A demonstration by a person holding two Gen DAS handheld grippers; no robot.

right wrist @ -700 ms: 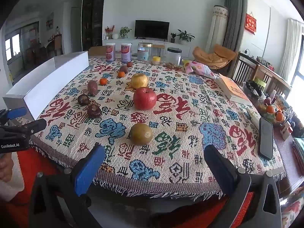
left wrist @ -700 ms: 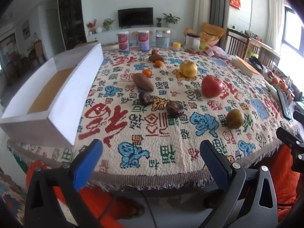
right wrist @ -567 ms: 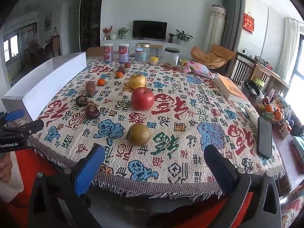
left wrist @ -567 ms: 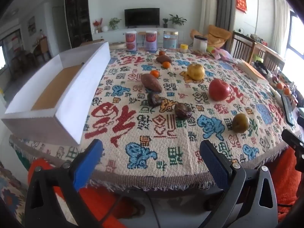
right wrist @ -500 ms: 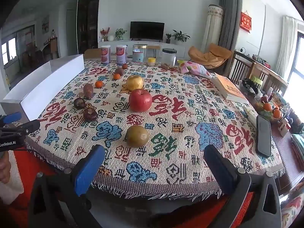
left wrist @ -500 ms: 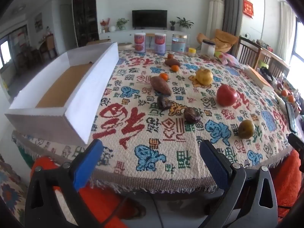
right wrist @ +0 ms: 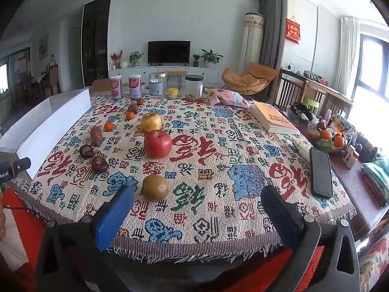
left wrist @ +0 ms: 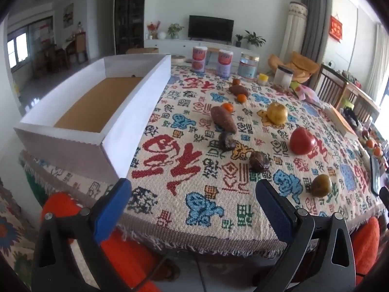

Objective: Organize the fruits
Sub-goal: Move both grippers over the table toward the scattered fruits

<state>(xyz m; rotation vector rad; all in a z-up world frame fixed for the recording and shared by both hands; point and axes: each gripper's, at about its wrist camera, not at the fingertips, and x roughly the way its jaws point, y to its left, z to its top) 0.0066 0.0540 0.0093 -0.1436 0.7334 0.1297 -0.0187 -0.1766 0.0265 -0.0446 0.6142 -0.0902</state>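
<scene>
We see a home living room: TV (right wrist: 169,51) on white cabinet (right wrist: 167,71), orange lounge chair (right wrist: 250,77), houseplants (right wrist: 211,57), cloth-covered table (right wrist: 218,170).

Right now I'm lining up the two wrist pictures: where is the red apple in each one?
Left wrist: the red apple lies right of centre, in front of the yellow pear.
Right wrist: the red apple lies left of centre, just in front of the yellow pear.
Shared landmark: the white box along the table's left edge.
</scene>
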